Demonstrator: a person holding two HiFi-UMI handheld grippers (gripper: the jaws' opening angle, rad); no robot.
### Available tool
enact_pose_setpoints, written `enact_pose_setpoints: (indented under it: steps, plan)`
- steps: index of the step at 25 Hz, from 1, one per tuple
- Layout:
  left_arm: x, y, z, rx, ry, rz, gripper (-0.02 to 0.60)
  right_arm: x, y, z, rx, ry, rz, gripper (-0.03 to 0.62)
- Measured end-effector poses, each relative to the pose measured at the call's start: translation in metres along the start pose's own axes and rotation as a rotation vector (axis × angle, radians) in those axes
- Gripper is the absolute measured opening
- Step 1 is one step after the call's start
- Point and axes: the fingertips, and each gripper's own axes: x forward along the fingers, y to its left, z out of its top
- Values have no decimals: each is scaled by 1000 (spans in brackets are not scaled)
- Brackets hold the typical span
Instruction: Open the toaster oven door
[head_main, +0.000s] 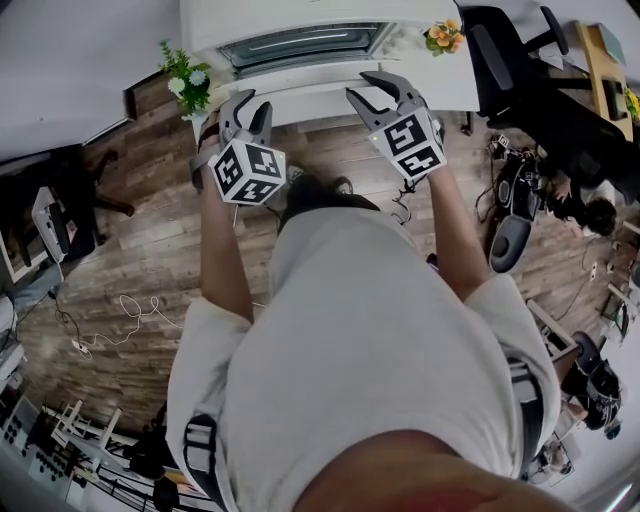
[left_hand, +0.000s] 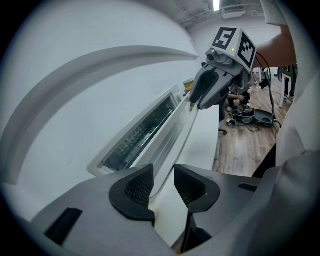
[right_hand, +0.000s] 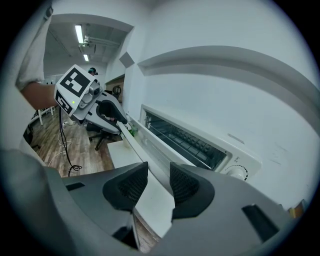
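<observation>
The white worktop (head_main: 440, 85) carried the toaster oven (head_main: 300, 15) at its back edge, directly ahead of the person. The oven's door (left_hand: 172, 132), a glass pane in a pale frame, appeared tilted out from the opening, leaving the wire rack (right_hand: 182, 137) exposed. How far it had swung could not be judged. The left gripper (left_hand: 163, 184) and right gripper (right_hand: 158, 184) stood at opposite ends of the door's free long edge. The left fingers (left_hand: 139, 187) were a narrow gap apart, with that thin edge running between them. The right fingers (right_hand: 184, 186) were parted about as far and straddled the same edge. No view showed either pair pressing on it. Judged from these views, the door would be stiff and fairly light, turning on a hinge along its lower side. The glass looked smooth, slippery and breakable, so the framed free edge seemed the better place to take hold, one gripper near each end to keep the pull even. The oven might slide on the worktop under a hard tug. No brand or label could be read. Marks round the dial (right_hand: 236, 172) were too small to make out, and each marker cube (head_main: 248, 172) bore only black-and-white squares.
</observation>
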Motion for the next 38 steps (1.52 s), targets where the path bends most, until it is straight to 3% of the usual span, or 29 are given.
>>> enact_pose_setpoints:
  steps: [4, 8, 14, 20, 31, 38]
  plan:
    - [0, -1, 1, 3, -1, 6, 138, -15, -17, 10, -22, -23, -62, 130]
    - [-1, -1, -1, 2, 3, 6, 138, -17, -40, 11, -173, 51, -136, 126]
    - [-1, -5, -3, -5, 8, -2, 138, -2, -40, -3, -346, 180, -102, 126]
    - [-2, -7, -4, -20, 2, -12, 138, 1, -38, -4, -351, 173, -122, 71]
    - [-6, -6, -4, -30, 46, 0, 141, 1, -38, -5, -331, 150, -132, 72]
    - [-20, 7, 3, -48, 24, 46, 135, 0, -39, -3, -316, 137, -131, 74]
